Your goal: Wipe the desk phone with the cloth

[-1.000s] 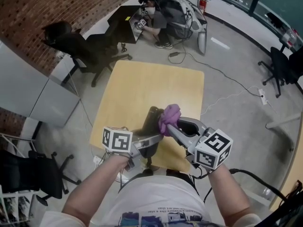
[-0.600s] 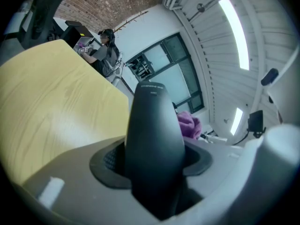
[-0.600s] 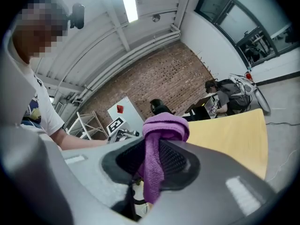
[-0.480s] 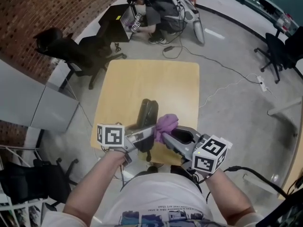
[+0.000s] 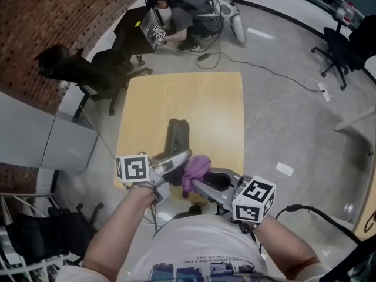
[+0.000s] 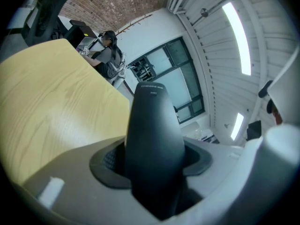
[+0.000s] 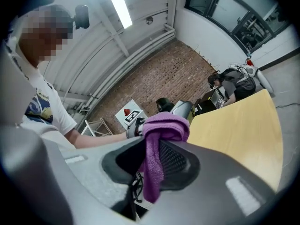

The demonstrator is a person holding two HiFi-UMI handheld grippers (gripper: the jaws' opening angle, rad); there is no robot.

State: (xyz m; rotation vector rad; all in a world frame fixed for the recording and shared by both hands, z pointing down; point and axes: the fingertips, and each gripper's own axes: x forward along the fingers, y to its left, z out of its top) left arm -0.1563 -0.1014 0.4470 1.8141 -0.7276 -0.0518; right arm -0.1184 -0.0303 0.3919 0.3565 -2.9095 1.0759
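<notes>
At the table's point(image 5: 205, 104) near edge, the left gripper point(image 5: 179, 162) clamps the phone point(image 5: 177, 135). The right gripper point(image 5: 198, 183) pinches the cloth point(image 5: 197, 166). Open tabletop lies beyond.

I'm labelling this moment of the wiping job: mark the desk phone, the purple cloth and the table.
desk phone point(image 6: 154, 139): left gripper view, middle of its dark body.
purple cloth point(image 7: 165, 125): right gripper view, the bunched top fold.
table point(image 5: 202, 107): head view, bare wooden top.

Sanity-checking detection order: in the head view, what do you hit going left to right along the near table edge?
left black-and-white marker cube → black plastic phone handset → crumpled purple cloth → right black-and-white marker cube
</notes>
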